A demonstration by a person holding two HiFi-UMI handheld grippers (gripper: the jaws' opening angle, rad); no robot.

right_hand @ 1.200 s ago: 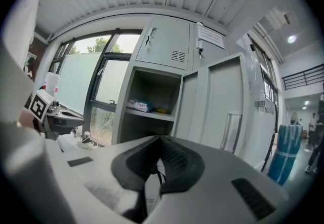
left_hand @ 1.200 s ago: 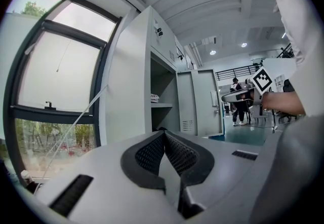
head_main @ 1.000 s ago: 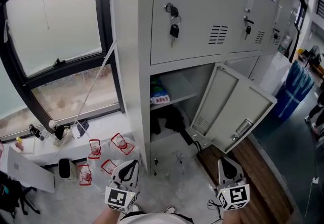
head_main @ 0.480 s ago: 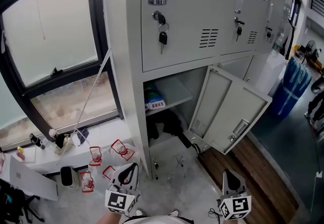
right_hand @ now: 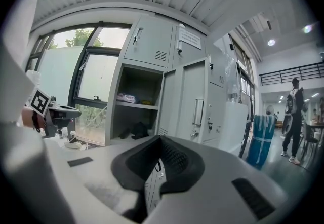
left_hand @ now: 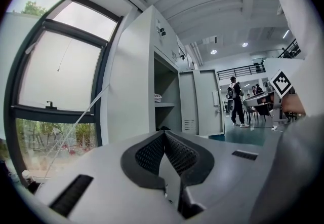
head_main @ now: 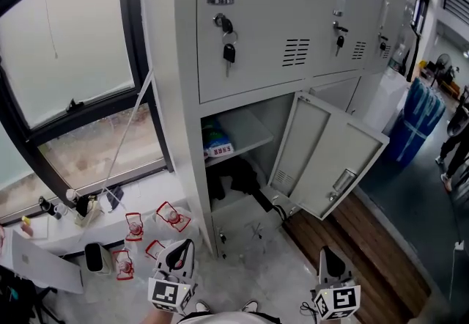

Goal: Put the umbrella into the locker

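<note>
When viewed from the head, low at the near edge: left gripper (head_main: 185,245) and right gripper (head_main: 327,251), well apart, both aimed toward the grey locker (head_main: 179,132). Lower compartment open, its door (head_main: 330,157) swung out to the right. Inside, on the shelf (head_main: 249,128), a small blue and red packet (head_main: 216,146). Under that shelf, on the compartment floor, the black umbrella (head_main: 238,177), one end poking out toward the door. Higher up, keys (head_main: 229,50) hanging from the lock of the shut upper door. Far left, a big window (head_main: 66,44). Near left, by the foot of the locker, several red and white pouches (head_main: 172,214). Far right, a blue bin (head_main: 421,121).

From the left gripper view: left gripper (left_hand: 163,134) clenched, ribbed pads pressed together, nothing between them. Beyond the tips, the locker (left_hand: 129,96) with its door (left_hand: 202,101) to the right, and far right a standing person (left_hand: 236,101).

From the right gripper view: right gripper (right_hand: 159,139) clenched too, empty. Beyond it, the open compartment, with the packet (right_hand: 126,98) on the shelf and the umbrella (right_hand: 135,129) as a dark heap on the floor below, well apart from both grippers. Right of that, the door (right_hand: 190,101), then the bin (right_hand: 261,137).
</note>
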